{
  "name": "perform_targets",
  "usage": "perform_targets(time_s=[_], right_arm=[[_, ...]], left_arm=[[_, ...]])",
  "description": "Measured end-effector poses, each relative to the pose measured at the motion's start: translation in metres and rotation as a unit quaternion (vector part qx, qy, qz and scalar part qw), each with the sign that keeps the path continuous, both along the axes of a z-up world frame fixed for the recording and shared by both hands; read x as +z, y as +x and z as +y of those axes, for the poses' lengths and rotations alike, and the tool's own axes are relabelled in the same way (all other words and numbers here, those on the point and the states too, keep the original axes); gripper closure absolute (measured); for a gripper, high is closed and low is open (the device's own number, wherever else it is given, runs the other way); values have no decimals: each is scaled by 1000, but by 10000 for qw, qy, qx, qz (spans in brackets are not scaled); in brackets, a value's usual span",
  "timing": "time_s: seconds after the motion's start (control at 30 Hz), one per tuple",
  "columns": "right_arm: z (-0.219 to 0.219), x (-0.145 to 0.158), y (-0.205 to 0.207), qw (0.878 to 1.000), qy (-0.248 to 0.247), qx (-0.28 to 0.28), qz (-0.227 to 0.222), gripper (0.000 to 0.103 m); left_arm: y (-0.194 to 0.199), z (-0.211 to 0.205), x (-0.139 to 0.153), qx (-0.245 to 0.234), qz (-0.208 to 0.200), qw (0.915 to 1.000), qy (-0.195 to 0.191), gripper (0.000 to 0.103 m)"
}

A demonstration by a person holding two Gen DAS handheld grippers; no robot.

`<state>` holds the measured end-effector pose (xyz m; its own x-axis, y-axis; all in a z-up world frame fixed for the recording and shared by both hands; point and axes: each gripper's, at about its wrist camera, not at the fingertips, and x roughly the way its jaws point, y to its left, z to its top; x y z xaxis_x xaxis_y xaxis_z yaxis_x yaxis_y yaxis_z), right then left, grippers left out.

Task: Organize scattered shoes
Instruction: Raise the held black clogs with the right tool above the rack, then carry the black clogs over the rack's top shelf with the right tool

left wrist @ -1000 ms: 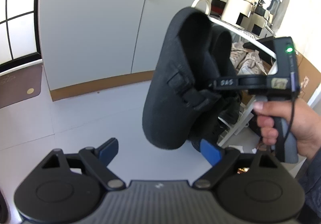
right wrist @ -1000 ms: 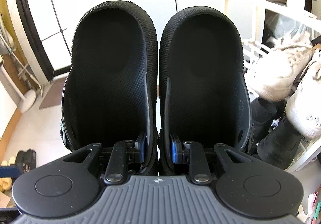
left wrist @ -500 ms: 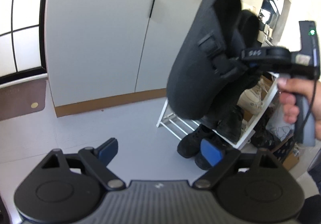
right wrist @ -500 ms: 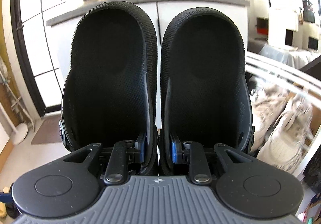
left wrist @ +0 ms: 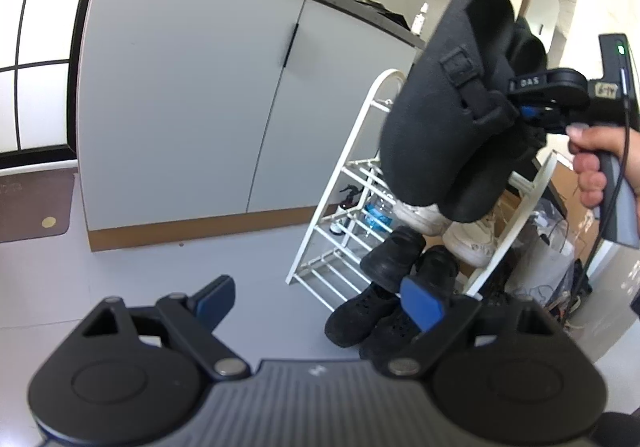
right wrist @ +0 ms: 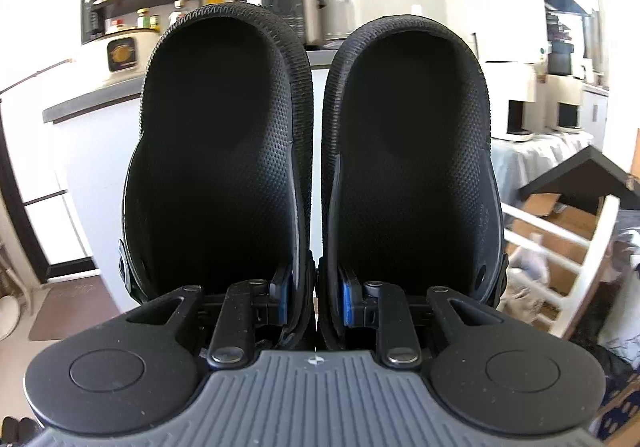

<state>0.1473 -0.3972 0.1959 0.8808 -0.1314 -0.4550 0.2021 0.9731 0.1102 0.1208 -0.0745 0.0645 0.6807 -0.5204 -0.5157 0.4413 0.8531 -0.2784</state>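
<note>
My right gripper is shut on a pair of black clogs, pinching their two inner walls together near the heels; both openings face the camera. In the left wrist view the same black clogs hang high in the air, toes up, above a white shoe rack, with the right gripper and a hand behind them. My left gripper stands open over the grey floor with nothing between its blue pads.
White sneakers and black shoes sit on the rack's lower shelves; another black pair stands on the floor in front. White cabinets with appliances on top stand behind. A brown mat lies at left.
The right gripper has risen with the clogs, from beside the rack's shoes to above the rack. The left gripper has tilted up slightly and stays open.
</note>
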Motion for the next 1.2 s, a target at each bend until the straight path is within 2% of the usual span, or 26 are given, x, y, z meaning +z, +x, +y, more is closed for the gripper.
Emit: perform_targets(time_s=[0.2,0.37,0.67,0.8,0.97,1.2], right_arm=[[-20,17,4,9995,-29,-312,52,77],[-35,30,15,9985,-16,-549,85,77],[-56,52,51,9915,721,-1070,167,77],[-70,59,74,9862,908,-1365,231,77],[-86,66,93,9771,1104,-1741,531,77],[-107,54,99,9603,1422,-2204,948,77]], left_arm=[[11,-1,1,88,79,9999,-63,11],[18,1,4,115,139,9995,-266,11],[25,-3,3,118,151,9988,-455,11],[29,5,2,212,255,9979,-548,11],[35,10,-3,239,403,9970,-618,10],[44,5,-5,150,372,9977,-542,10]])
